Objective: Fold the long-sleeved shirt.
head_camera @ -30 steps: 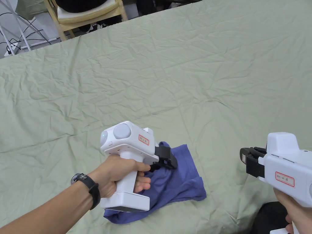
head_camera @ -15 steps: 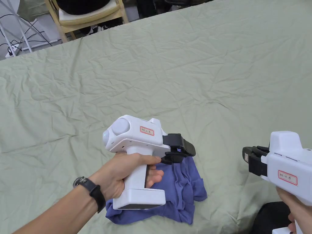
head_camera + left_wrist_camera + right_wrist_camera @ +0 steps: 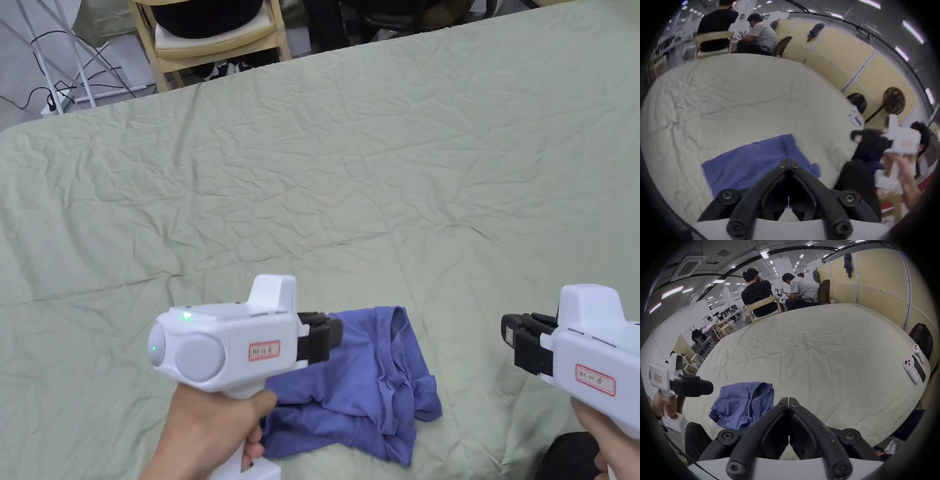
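A blue long-sleeved shirt [image 3: 369, 381] lies in a rumpled, partly folded bundle on the near part of a worktop [image 3: 375, 175] covered with a creased pale green sheet. In the right gripper view the shirt [image 3: 743, 404] shows a neckline seam running down its right side.

The left gripper [image 3: 322, 337] is held above the left edge of the shirt, pointing to the right. In its own view its two fingers [image 3: 781, 168] meet at the tips with nothing between them, and the shirt [image 3: 753, 160] lies beyond them on the sheet. A hand [image 3: 200, 431] grips its white handle from below.

The right gripper [image 3: 515, 337] hangs well apart from the shirt, to its right, pointing left. In its own view its fingers [image 3: 782, 405] are likewise pressed together and empty, over bare sheet just right of the shirt.

Two white controllers [image 3: 912, 366] lie at the far right edge of the worktop. Beyond the far edge stands a wooden chair [image 3: 219, 37], and two people [image 3: 779, 292] sit with their backs turned.
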### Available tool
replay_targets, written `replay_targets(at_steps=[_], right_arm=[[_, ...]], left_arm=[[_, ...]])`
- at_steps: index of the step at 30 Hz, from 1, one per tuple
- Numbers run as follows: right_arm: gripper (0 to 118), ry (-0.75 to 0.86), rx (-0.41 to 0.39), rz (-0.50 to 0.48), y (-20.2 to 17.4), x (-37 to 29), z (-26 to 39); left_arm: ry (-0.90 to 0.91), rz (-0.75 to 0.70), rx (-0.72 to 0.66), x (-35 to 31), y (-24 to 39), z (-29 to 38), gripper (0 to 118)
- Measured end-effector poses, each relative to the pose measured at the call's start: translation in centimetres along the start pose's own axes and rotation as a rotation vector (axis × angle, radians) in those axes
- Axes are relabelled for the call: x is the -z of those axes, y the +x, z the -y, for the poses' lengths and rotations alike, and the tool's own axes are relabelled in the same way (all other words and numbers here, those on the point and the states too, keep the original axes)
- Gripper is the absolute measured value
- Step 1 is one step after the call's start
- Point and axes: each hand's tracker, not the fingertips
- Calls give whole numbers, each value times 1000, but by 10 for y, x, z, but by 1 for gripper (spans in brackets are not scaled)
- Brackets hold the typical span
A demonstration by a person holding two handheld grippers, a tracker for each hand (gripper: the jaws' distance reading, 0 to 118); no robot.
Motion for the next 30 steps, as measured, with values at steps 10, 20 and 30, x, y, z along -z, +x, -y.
replay_targets(at_steps=[10, 20, 30], right_arm=[[0, 0, -6, 5, 0, -1, 1], [0, -34, 24, 18, 12, 6, 9], [0, -36, 47, 26, 22, 4, 12]], left_arm=[[-32, -281, -36, 27, -57, 36, 0], [-100, -150, 21, 77, -18, 27, 0], [-180, -78, 104, 127, 35, 23, 0]])
